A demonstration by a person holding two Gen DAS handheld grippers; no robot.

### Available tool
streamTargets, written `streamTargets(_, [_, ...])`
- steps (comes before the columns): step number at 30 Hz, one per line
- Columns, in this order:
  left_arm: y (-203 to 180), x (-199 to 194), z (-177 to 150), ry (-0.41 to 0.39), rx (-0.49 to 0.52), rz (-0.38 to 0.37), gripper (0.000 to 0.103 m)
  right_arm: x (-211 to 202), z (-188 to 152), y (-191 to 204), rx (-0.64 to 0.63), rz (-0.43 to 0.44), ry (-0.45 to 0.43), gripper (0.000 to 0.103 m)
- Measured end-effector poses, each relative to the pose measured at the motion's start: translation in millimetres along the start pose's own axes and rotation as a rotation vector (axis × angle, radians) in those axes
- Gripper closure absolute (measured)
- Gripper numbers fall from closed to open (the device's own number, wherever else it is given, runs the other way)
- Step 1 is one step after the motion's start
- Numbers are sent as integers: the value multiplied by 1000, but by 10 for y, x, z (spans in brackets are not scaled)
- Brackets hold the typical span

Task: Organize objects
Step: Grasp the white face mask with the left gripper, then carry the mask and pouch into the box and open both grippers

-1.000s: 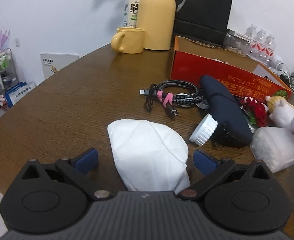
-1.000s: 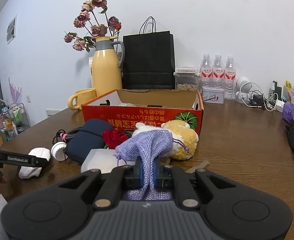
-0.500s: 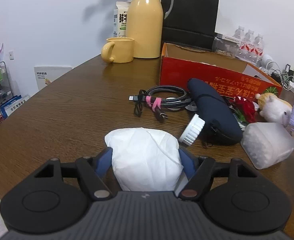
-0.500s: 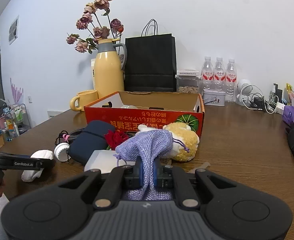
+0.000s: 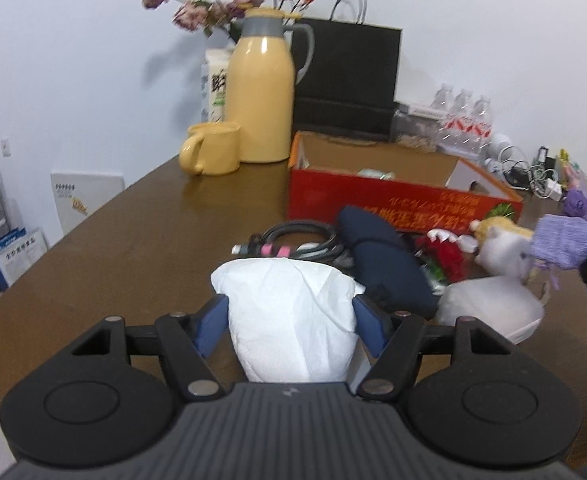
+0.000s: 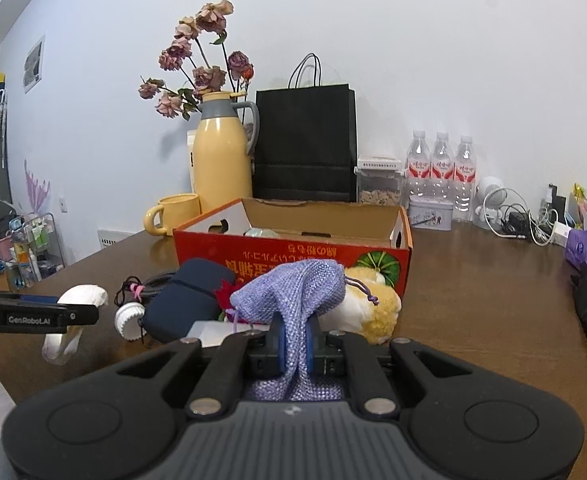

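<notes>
Two things are in my grip: my left claw (image 5: pixel 291 322), whose jaws have just been closing, pinches one white paper bundle (image 5: pixel 289 320) just above the table (image 5: pixel 133 240), and my right claw (image 6: pixel 294 340) is pressed tight on one lilac drawstring pouch (image 6: pixel 289 288). Beyond them lie one dark blue case (image 6: pixel 181 304), one coiled cable (image 5: pixel 297 240), one plush toy (image 6: pixel 373 308) and one red cardboard box (image 6: pixel 293 252). Farther back stand one yellow jug (image 6: pixel 221 164), one yellow mug (image 6: pixel 175 212), one black paper bag (image 6: pixel 305 144) and three water bottles (image 6: pixel 441 168).

Black hand-held gripper (image 5: pixel 291 322), blue pads, apparently ribbed housing
</notes>
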State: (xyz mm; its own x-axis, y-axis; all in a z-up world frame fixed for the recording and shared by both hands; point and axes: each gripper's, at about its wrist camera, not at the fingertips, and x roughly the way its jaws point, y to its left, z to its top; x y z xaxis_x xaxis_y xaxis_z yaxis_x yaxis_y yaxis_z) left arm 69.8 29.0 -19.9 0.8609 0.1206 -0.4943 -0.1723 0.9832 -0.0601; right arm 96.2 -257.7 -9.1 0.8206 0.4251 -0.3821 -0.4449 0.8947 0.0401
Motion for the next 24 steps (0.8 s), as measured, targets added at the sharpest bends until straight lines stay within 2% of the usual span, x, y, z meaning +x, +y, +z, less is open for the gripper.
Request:
streamTargets(5, [-136,-21,204,-54,26,-36,34,58,105,12,-3,6,-23,94])
streamTargets(11, [-373,144,567,-118,54,-87,34,280,337,7,-2,10,-53,94])
streamTargets(18, [-625,599,1030,-159,59,-110,34,752,704,-64,21,0,-77,94])
streamTargets(24, [-796,1122,1363,-139,57,-107,34,1351,991,-193,48,-31,-50,94])
